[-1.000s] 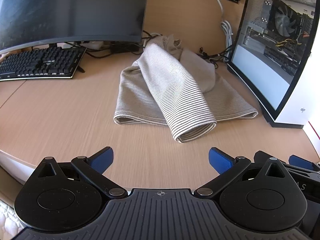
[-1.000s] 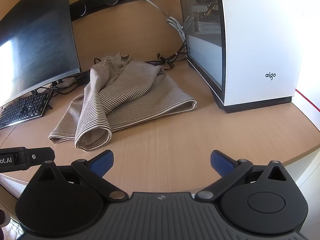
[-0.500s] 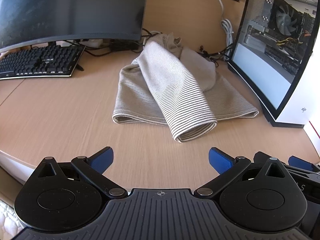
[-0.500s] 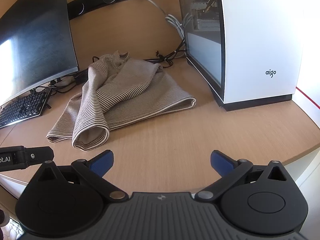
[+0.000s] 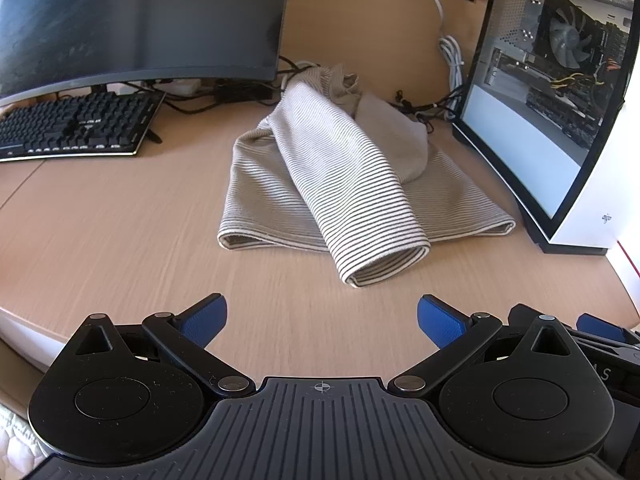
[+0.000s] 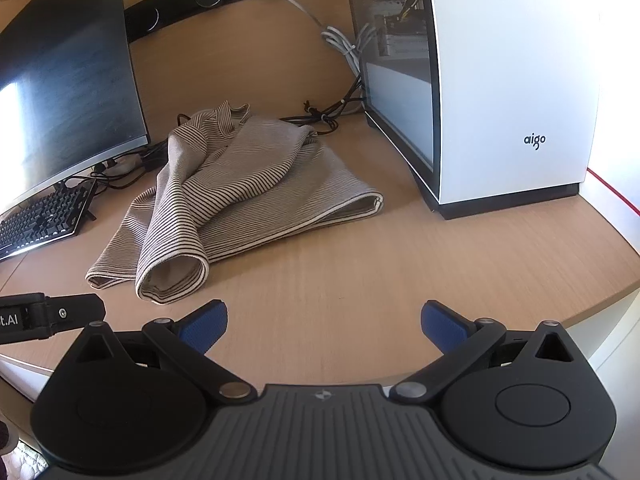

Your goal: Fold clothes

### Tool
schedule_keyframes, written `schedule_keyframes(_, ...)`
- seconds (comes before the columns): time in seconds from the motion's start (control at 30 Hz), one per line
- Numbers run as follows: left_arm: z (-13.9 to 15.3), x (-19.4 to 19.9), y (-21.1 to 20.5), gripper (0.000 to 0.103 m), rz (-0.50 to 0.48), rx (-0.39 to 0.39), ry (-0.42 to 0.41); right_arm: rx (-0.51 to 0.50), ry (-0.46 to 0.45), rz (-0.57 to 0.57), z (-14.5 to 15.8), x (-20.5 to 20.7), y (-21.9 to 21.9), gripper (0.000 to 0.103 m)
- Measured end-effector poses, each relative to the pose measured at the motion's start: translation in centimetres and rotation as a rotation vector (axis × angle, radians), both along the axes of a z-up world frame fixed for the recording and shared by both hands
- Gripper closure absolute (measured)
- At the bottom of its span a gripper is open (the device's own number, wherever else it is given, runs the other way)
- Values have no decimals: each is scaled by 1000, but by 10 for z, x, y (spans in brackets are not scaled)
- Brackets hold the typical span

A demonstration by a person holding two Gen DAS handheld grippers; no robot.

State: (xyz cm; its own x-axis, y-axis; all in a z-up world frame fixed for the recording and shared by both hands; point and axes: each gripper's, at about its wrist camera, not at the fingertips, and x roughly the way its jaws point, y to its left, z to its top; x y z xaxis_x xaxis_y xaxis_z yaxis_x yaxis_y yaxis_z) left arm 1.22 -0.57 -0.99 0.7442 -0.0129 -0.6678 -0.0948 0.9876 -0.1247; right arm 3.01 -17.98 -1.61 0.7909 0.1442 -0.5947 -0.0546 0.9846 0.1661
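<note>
You held the left gripper [image 5: 322, 316] and the right gripper [image 6: 324, 320] above the near edge of the desk [image 5: 120, 232], both with fingers spread wide and empty, apparently to survey the garment before committing to a grasp. The striped shirt [image 5: 340, 184] lay rumpled toward the back of the desk, between the keyboard [image 5: 72, 128] and the computer case [image 6: 508, 92], clear of both. One sleeve [image 6: 172, 240] was draped forward across the body, its cuff nearest you. Folding appeared not yet started.
</note>
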Motion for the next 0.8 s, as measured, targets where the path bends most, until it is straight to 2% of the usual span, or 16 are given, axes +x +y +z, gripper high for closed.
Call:
schedule_keyframes(0.53,-4,8,2,0,2,-20,23,-14,21,-1,-3,6,1,0)
schedule_keyframes(0.67,6,20,8,0,19,-45,40,-23,39,-18,3,12,1,0)
schedule_keyframes(0.8,21,40,10,0,21,-38,27,-5,73,-19,11,23,0,0)
